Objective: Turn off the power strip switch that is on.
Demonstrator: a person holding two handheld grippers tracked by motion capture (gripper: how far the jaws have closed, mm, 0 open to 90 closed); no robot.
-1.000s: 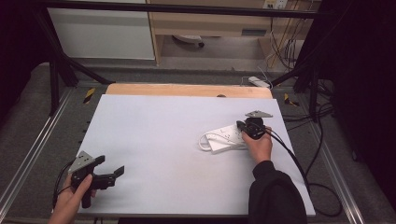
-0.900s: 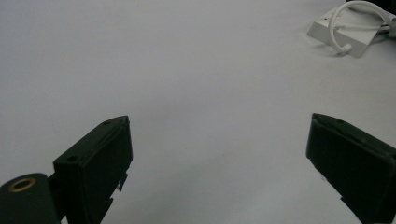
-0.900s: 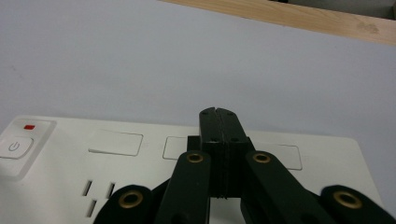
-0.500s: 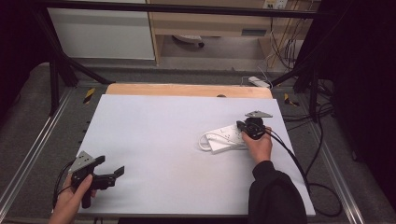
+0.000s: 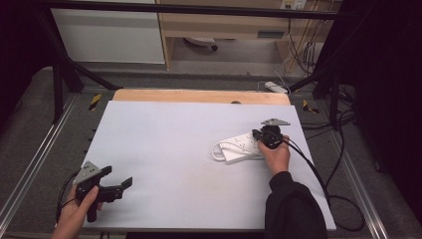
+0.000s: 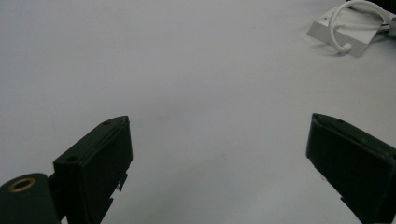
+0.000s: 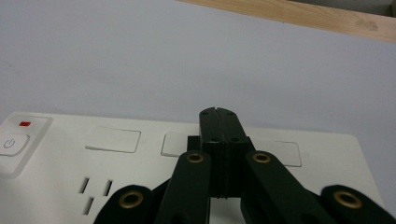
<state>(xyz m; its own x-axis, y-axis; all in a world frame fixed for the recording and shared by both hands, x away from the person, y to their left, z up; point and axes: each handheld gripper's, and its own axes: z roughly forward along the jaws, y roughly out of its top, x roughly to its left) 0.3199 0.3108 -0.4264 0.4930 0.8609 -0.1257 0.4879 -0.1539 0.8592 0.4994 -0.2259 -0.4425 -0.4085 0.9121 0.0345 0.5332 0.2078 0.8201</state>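
The right gripper (image 7: pixel 217 112) (jaws together) covers part of the power strip (image 7: pixel 116 140).

table: white sheet (image 5: pixel 169 149) | far edge: wooden board (image 5: pixel 199 96) | beyond: cupboard (image 5: pixel 107 35)

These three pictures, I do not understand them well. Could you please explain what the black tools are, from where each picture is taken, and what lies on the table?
A person sits at a table covered in white and holds a hand tool with two black jaws in each hand. The high view looks down from above. The left gripper rests near the front left corner; its own camera shows its jaws wide open with nothing between them. The right gripper is over a white power strip with a looped cord. Its own camera shows its jaws pressed together, holding nothing, above the strip's top face, near the power button.
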